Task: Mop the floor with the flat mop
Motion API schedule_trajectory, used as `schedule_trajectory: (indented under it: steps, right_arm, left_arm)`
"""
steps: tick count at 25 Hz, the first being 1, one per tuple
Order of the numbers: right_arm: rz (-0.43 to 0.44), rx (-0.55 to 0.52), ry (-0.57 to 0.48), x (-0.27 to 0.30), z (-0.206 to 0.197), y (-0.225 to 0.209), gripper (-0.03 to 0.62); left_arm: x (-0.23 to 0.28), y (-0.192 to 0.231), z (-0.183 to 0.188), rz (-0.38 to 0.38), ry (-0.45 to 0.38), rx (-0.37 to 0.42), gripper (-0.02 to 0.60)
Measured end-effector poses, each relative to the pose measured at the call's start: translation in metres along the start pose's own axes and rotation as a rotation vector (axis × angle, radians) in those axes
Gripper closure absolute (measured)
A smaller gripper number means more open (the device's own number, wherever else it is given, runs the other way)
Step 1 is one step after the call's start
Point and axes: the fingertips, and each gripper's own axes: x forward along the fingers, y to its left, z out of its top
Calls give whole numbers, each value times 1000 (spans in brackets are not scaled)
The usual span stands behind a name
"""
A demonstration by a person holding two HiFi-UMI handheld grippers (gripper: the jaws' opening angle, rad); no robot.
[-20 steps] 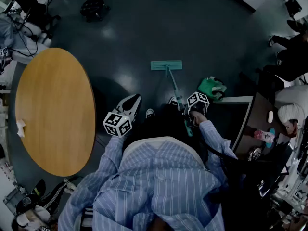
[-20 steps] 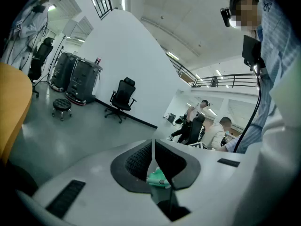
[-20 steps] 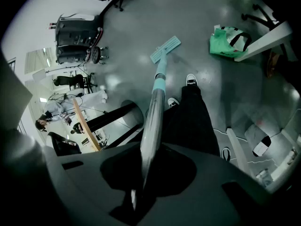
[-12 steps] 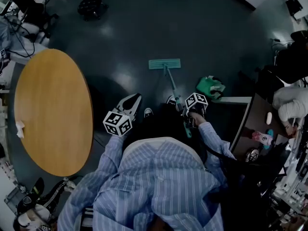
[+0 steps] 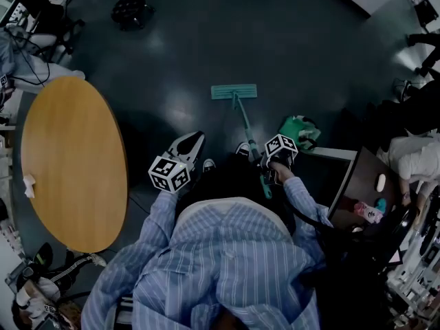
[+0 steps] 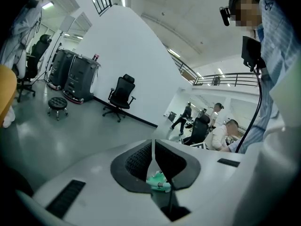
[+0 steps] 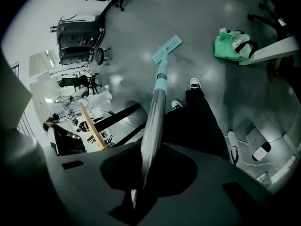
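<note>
Head view: flat mop (image 5: 234,91) is lying pad-down on the open floor (image 5: 323,47), handle slanting back toward the person. Right gripper (image 5: 265,162) is clamping the handle, probably for pushing. Left gripper (image 5: 190,145) is hanging closed and empty, taking no part.

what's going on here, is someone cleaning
A person stands on the dark floor with a flat mop. The right gripper is shut on the mop's handle, and the teal mop head lies flat on the floor ahead of their shoes. The left gripper is held off to the side, jaws together, not on the mop. A round wooden table is at the person's left, and a green bag lies at their right.
</note>
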Motion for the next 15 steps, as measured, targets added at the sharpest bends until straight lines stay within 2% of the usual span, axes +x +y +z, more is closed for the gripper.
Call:
schedule_trajectory:
  steps: [6,15]
  right_arm:
    - [38,7,1,-13,31,10,532]
    - [38,-13,8,-42,90,13,531]
  left_arm:
    - [39,-4,18,19,-18,12,556]
    - [107,-28,46,16,-62,55,555]
